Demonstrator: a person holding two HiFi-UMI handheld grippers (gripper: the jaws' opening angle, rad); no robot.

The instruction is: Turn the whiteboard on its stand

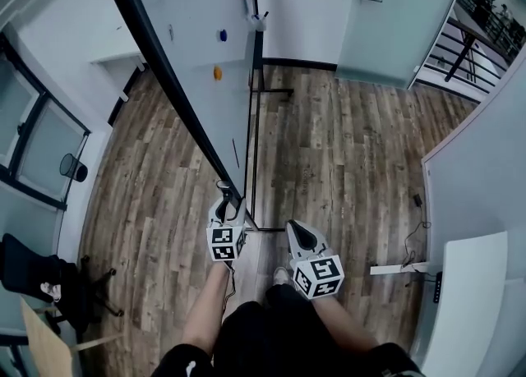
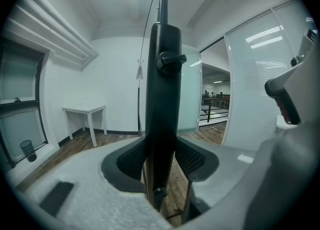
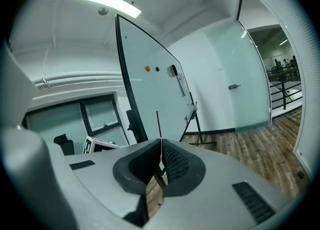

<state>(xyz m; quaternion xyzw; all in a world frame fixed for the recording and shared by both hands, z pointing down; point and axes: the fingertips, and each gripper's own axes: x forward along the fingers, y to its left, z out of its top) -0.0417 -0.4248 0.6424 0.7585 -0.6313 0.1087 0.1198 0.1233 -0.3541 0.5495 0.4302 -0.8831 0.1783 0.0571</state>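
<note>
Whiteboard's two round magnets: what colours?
One orange magnet and one blue magnet on the whiteboard; clearest in the head view.

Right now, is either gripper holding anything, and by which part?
The left gripper clamps the whiteboard's black side post, below its knob. The right gripper is shut and holds nothing.
</note>
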